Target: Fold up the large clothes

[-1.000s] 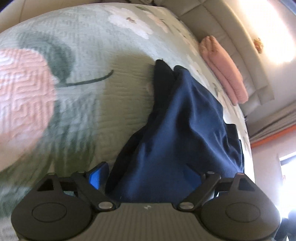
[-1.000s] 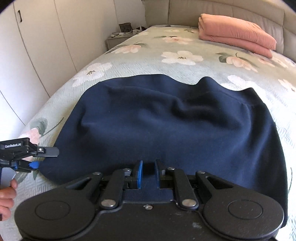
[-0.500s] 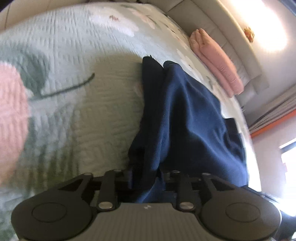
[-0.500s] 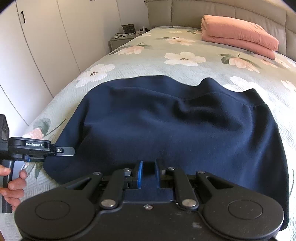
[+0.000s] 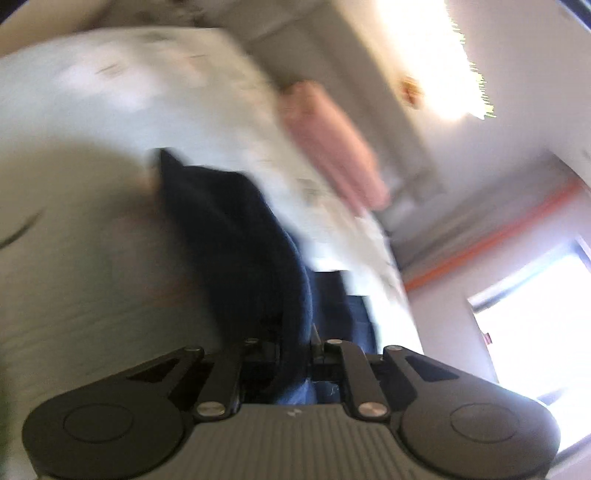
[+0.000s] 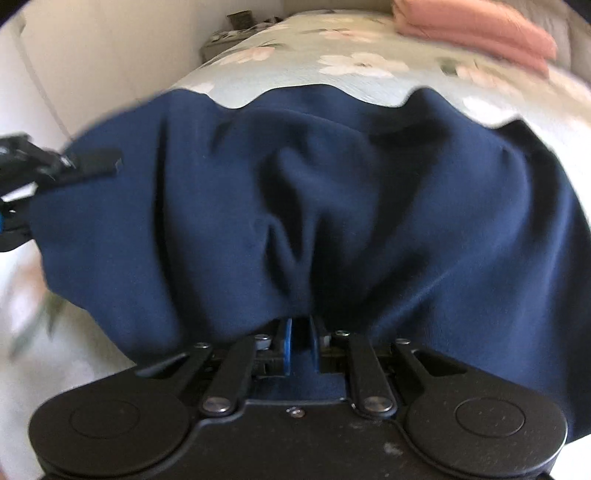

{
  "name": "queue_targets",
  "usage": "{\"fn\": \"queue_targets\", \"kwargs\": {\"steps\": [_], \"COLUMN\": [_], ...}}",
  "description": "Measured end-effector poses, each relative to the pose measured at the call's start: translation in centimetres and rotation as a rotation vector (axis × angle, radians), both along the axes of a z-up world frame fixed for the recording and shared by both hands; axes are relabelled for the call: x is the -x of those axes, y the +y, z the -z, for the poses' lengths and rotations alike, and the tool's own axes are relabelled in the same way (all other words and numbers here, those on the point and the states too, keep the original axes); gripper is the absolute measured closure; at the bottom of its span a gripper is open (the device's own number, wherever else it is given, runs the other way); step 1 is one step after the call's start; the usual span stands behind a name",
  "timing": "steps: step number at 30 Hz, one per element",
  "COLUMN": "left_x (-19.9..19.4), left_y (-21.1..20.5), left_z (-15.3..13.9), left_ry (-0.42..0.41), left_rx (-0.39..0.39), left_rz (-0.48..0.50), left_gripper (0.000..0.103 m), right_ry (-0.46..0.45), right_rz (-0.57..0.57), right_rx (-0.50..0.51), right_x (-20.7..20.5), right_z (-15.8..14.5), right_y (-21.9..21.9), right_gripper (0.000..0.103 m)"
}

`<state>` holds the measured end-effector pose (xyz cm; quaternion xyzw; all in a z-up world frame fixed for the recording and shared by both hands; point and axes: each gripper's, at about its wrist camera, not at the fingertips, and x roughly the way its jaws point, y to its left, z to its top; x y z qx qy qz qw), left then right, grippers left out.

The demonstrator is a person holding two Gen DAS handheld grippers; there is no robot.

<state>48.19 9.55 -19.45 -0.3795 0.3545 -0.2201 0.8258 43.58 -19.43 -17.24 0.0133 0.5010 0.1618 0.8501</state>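
Note:
A large navy garment (image 6: 332,206) lies across the green floral quilt (image 6: 354,66), bunched into deep folds. My right gripper (image 6: 300,332) is shut on its near hem, and cloth fills the gap between the blue pads. In the blurred left wrist view, my left gripper (image 5: 295,350) has jaws closing on a ridge of the navy cloth (image 5: 229,229), which runs between the fingers and away over the quilt (image 5: 92,240). The right wrist view shows the left gripper (image 6: 74,166) at the garment's raised left corner.
A folded pink blanket (image 6: 480,33) rests near the headboard and also shows in the left wrist view (image 5: 332,147). A nightstand (image 6: 229,37) and white wardrobe doors (image 6: 92,55) stand left of the bed. A bright window (image 5: 535,314) is on the far side.
My left gripper went from wide open to closed over the garment's left corner and rose with it. The flat garment has bunched into folds. The right gripper dipped slightly, still gripping the hem.

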Motion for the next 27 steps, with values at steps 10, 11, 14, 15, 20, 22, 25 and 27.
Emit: {"fn": "queue_targets", "kwargs": {"steps": [10, 11, 14, 15, 20, 22, 25, 27], "left_x": [-3.7, -3.9, -4.8, -5.3, -7.1, -7.4, -6.9, -6.4], "left_y": [-13.8, -15.2, -19.9, -21.7, -29.5, -31.5, -34.0, -35.6], "left_z": [-5.2, -5.3, -5.1, -4.7, -1.2, 0.2, 1.5, 1.7], "left_ry": [-0.148, -0.153, -0.149, -0.142, -0.066, -0.035, -0.025, -0.031], "left_rx": [0.065, 0.079, 0.107, 0.099, -0.033, -0.094, -0.203, -0.302], "left_rz": [0.283, 0.308, 0.383, 0.405, 0.462, 0.49, 0.521, 0.54], "left_gripper": [0.091, 0.091, 0.09, 0.09, 0.09, 0.09, 0.089, 0.086], "right_ry": [-0.011, -0.007, 0.008, 0.016, 0.025, 0.04, -0.003, -0.048], "right_rz": [0.153, 0.18, 0.254, 0.277, 0.391, 0.434, 0.491, 0.498], "right_rx": [-0.327, -0.365, -0.447, -0.452, -0.434, -0.34, -0.254, -0.182], "right_x": [1.9, 2.1, 3.2, 3.7, 7.4, 8.4, 9.0, 8.0], "right_z": [0.3, 0.3, 0.1, 0.0, -1.1, -1.5, -2.9, -4.3], "right_y": [-7.1, -8.1, -11.7, -13.0, -20.2, -23.0, -26.9, -28.5], "right_gripper": [0.088, 0.088, 0.087, 0.088, 0.09, 0.087, 0.087, 0.087]}}
